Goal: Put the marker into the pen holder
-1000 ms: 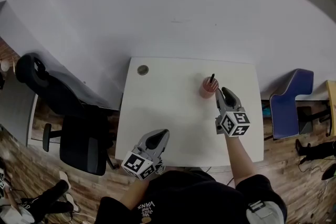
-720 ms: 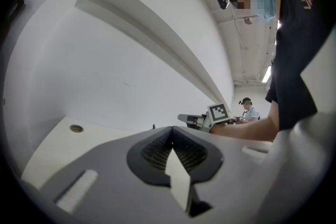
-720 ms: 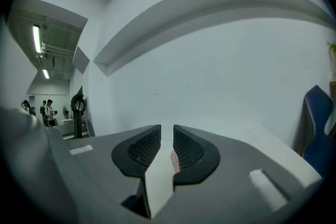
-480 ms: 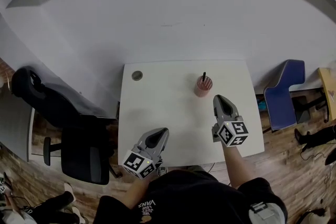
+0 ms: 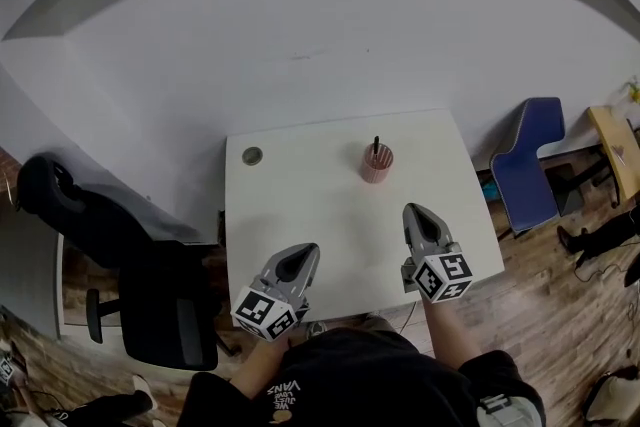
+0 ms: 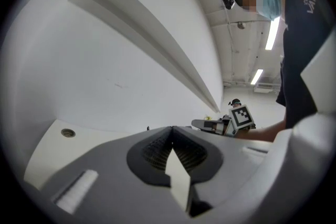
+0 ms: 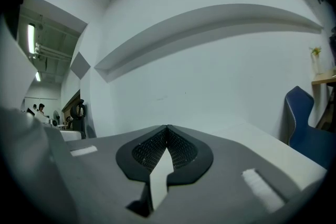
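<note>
— Where's our marker (image 5: 376, 144)?
— Upright in the pen holder (image 5: 376, 165), far across the bench (image 5: 300, 190).
— Our claws?
— Both clenched, empty: left claw (image 5: 305, 254) and right claw (image 5: 413, 213), well apart from it.

The person's black shirt (image 5: 340, 380) carries the white brand word "VANS".

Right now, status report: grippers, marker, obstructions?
Left gripper shut, empty; right gripper shut, empty. Marker standing in pen holder on table. Nothing between grippers and holder.
</note>
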